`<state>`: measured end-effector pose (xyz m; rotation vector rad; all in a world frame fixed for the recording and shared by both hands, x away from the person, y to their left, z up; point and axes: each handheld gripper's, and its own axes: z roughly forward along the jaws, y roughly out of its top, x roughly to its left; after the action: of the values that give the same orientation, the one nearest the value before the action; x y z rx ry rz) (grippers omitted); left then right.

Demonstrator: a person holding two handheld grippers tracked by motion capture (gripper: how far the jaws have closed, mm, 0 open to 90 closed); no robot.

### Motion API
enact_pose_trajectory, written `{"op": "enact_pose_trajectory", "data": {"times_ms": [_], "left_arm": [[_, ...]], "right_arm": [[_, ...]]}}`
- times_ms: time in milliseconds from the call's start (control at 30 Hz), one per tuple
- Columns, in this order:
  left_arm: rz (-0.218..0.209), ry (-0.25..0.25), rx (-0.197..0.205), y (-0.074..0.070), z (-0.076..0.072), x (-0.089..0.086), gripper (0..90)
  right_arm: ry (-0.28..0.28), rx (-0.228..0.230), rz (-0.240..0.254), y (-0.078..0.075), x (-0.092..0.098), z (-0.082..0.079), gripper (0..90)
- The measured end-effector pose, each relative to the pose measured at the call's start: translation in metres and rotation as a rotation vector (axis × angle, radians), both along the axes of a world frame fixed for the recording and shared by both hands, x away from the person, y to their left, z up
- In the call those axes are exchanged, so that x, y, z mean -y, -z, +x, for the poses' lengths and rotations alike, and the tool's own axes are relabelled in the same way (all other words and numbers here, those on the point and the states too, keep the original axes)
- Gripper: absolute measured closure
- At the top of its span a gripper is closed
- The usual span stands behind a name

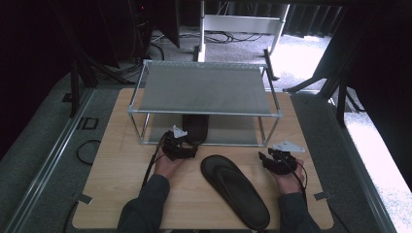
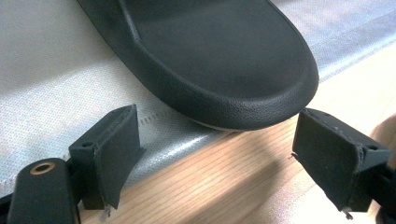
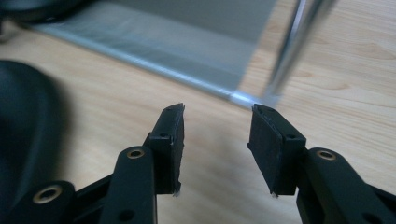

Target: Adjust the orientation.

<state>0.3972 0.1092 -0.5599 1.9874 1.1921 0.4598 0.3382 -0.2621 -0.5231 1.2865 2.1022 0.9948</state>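
Note:
A black slipper (image 1: pixel 195 127) lies on the lower shelf (image 1: pixel 233 130) of a metal rack, its rounded end (image 2: pixel 224 65) jutting over the shelf's front edge. My left gripper (image 1: pixel 189 145) (image 2: pixel 219 149) is open right at that end, a pad off to each side and neither pressing on it. A second black slipper (image 1: pixel 235 190) lies slantwise on the wooden table in front of the rack. To its right my right gripper (image 1: pixel 267 159) (image 3: pixel 215 140) is open over bare wood with nothing between its fingers; the slipper's dark edge (image 3: pixel 23 121) shows at its left.
The two-shelf rack (image 1: pixel 209 87) takes up the far half of the table. Its front right leg (image 3: pixel 289 51) and the lower shelf's corner stand just ahead of my right gripper. Cables lie on the floor to the left, beyond the table edge.

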Motion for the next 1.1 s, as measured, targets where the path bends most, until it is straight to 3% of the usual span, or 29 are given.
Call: {"op": "enact_pose_trajectory", "data": {"times_ms": [367,533,767,867,1100], "left_arm": [[-0.012,-0.025,0.033,-0.008,-0.007,-0.013,18.8],[-0.007,-0.043,0.032,-0.011,-0.007,-0.025,18.8],[-0.009,-0.076,0.02,-0.006,-0.007,-0.037,18.8],[-0.006,-0.085,0.01,-0.004,-0.006,-0.04,19.0],[-0.005,-0.096,0.013,-0.001,-0.006,-0.041,20.6]], "right_arm": [[-0.091,-0.005,0.064,-0.01,-0.012,-0.027,53.3],[-0.139,-0.032,0.128,-0.013,-0.017,-0.038,52.9],[-0.202,-0.036,0.123,-0.013,-0.03,-0.051,52.0],[-0.239,-0.043,0.145,-0.012,-0.033,-0.057,51.4],[-0.291,-0.06,0.121,-0.006,-0.042,-0.064,49.8]]}}
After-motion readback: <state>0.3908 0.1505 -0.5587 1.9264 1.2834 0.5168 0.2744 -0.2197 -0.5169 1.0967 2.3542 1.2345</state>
